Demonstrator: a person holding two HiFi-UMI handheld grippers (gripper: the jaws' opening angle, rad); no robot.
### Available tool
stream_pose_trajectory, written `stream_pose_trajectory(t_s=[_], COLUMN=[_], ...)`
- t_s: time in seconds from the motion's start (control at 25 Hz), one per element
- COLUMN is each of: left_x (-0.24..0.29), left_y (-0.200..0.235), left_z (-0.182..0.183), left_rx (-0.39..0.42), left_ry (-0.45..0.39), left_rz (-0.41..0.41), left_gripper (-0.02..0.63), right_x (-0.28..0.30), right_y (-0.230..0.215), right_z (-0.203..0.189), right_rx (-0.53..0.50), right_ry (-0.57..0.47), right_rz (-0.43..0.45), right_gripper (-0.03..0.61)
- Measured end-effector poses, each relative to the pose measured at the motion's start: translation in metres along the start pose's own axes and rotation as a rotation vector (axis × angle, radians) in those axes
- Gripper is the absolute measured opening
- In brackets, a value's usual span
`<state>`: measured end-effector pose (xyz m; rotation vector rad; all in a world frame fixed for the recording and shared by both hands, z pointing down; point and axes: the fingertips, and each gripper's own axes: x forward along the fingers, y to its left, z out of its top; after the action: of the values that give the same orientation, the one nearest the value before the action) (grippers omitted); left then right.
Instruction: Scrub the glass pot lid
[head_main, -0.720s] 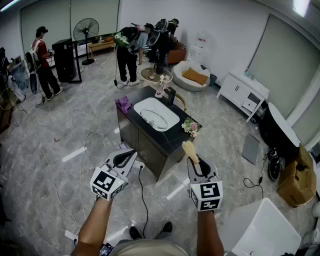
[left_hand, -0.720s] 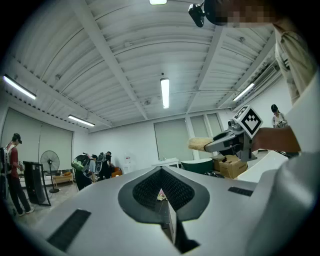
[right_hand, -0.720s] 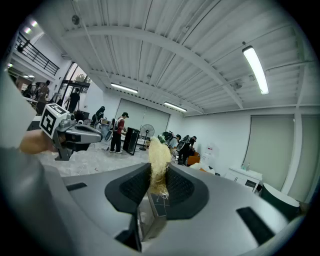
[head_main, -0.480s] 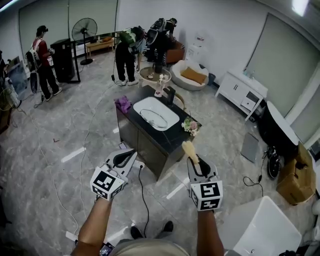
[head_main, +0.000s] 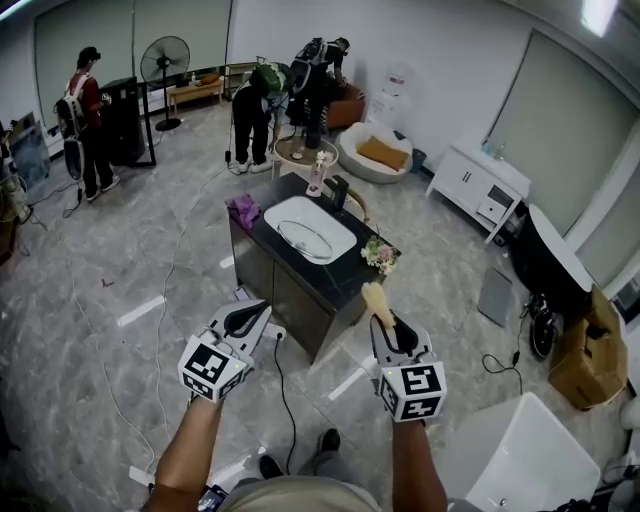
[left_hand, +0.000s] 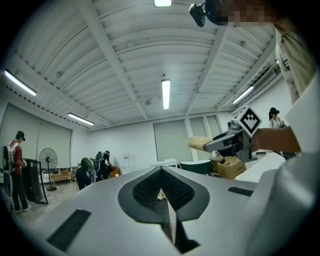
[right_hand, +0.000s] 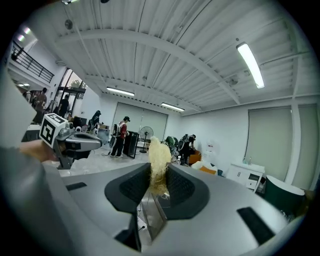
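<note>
Lying in the white sink of a black counter, well ahead of both grippers: glass pot lid, untouched; a purple cloth at one end of the counter, a small bunch of flowers at the other, a dark faucet behind the basin.

Right gripper: jaws pinching a pale fibrous scrubber, its tuft standing out past the tips. Left gripper: jaws pressed together, nothing between them.

Step, as judged: approach, scrubbing not begun; next move calls for closing on the counter, the left jaws parting to steady the lid, the scrubber brought down onto the glass.

Views: head view alone shows lid and sink; both gripper views tilt toward ceiling and far wall; right gripper view confirms fibres caught between the pads; left gripper view shows the right gripper side-on.
</note>
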<state>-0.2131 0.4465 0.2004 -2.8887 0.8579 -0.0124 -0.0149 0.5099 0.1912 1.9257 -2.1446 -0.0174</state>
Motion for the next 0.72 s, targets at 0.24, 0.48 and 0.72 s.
stream_pose_trajectory(t_s=[0.24,0.48,0.72], left_x=[0.018,0.044,0.098], left_y=[0.015,0.035,0.060], left_z=[-0.023,-0.032,-0.042], left_rx=[-0.021,-0.004,0.002], left_ry=[0.035,0.080,0.118], left_rz=[0.020,0.076,0.128], left_gripper=[0.014,0.014,0.014], right_x=[0.034,0.086,0.151], right_y=[-0.013,-0.039,-0.076], right_z=[-0.007,-0.017,-0.024], right_rx=[0.045,0.075,0.088], right_ry=[-0.018,-0.019,-0.012], right_rz=[0.039,0.091,0.159], right_gripper=[0.109,0.107,0.107])
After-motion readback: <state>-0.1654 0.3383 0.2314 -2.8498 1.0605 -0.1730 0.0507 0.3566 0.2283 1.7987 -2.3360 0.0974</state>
